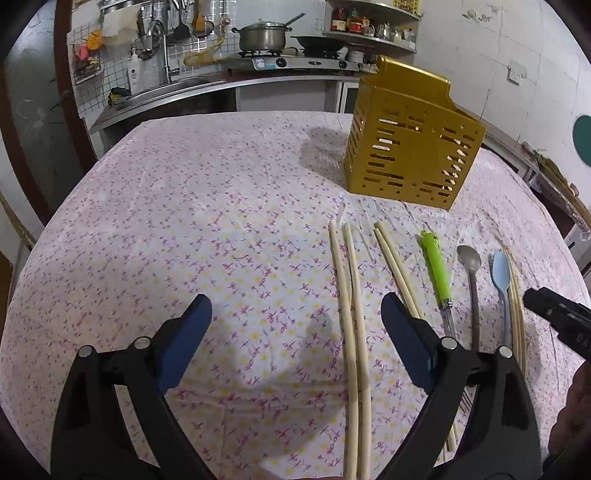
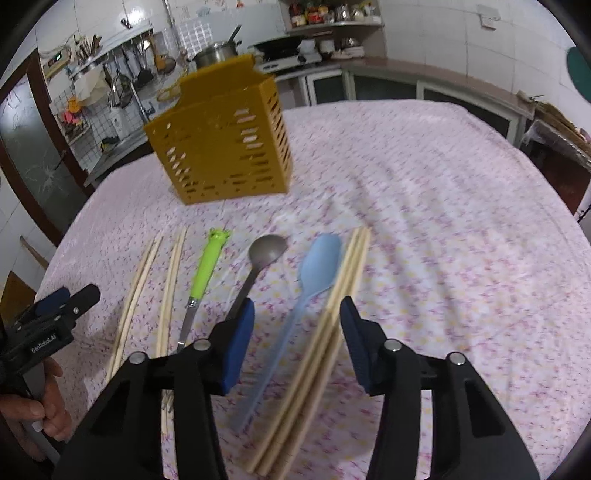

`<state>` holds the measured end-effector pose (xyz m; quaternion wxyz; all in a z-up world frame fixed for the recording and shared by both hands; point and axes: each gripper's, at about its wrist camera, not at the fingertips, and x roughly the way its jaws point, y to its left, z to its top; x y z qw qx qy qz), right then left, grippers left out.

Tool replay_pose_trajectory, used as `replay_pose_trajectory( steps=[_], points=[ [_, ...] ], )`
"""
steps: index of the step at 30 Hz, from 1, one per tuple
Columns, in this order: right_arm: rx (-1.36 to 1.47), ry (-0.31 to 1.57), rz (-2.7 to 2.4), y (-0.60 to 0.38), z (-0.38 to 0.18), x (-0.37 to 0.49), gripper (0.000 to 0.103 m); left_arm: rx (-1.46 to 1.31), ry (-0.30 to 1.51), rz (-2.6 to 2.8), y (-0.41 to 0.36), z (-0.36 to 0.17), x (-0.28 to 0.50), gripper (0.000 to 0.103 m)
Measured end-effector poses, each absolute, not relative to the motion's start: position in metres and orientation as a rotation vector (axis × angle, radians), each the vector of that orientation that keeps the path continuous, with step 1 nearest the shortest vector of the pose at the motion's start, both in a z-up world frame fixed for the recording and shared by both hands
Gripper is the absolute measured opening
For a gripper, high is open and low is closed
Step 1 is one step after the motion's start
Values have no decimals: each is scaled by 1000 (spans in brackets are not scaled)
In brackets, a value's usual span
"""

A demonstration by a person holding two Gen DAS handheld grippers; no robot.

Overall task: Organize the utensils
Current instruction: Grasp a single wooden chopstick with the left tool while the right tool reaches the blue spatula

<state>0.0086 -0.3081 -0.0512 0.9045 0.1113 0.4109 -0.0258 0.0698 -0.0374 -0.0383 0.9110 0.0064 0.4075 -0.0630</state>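
Desk (image 1: 184, 206) w/ floral cloth carries all items. Yellow slotted holder (image 1: 410, 136) stands upright at the far side, well apart from the row of utensils laid nearer the person. Row, left to right in the right wrist view: chopstick pair (image 2: 138, 284), 2nd chopstick pair (image 2: 171, 280), green-handled tool (image 2: 208, 266) w/ metal shaft, metal spoon (image 2: 264, 254), blue plastic spoon (image 2: 314, 273), chopstick bundle (image 2: 332, 317). All lie flat, approx. parallel, handles toward the person. Left claw (image 1: 295, 306): jaws wide apart, nothing gripped; hovers over the desk, the leftmost chopstick pair passing between its fingers w/o pad contact. Right claw (image 2: 297, 314): jaws partly apart, no pad contact seen; blue spoon handle and chopstick bundle lie in the gap below. Whether the bundle is lifted off the cloth: cannot tell, view blurred. A hand (image 2: 44, 410) grips the left claw's handle at the frame's left edge. Kitchen counter w/ stove and pot (image 1: 262, 35) in the background.
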Motion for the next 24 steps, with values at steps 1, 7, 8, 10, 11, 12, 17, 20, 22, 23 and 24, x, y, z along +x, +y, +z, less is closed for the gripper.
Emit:
replay_pose_trajectory(
  steps=[1, 7, 8, 10, 11, 12, 17, 20, 22, 23, 24],
  points=[
    [227, 867, -52, -304, -57, 13, 45, 16, 846, -128, -39, -39, 72, 90],
    [204, 916, -72, -297, -72, 30, 35, -1, 923, -137, -42, -51, 95, 81],
    [206, 927, -76, -297, -73, 34, 31, -6, 935, -142, -42, -53, 99, 79],
    [212, 955, -82, -299, -77, 39, 26, -13, 959, -158, -43, -58, 106, 75],
    [201, 957, -89, -299, -78, 41, 23, -14, 965, -161, -43, -60, 107, 74],
    [178, 961, -96, -297, -78, 43, 21, -14, 973, -165, -45, -61, 109, 72],
    [129, 964, -111, -301, -81, 48, 16, 0, 995, -171, -49, -70, 116, 72],
    [110, 964, -107, -303, -80, 53, 15, 4, 998, -180, -51, -69, 121, 70],
    [108, 967, -101, -305, -79, 56, 14, 8, 1002, -184, -52, -69, 125, 63],
    [108, 967, -99, -305, -79, 57, 14, 10, 1008, -183, -52, -69, 128, 61],
    [113, 967, -96, -307, -79, 59, 14, 12, 1010, -183, -52, -69, 130, 57]
  ],
)
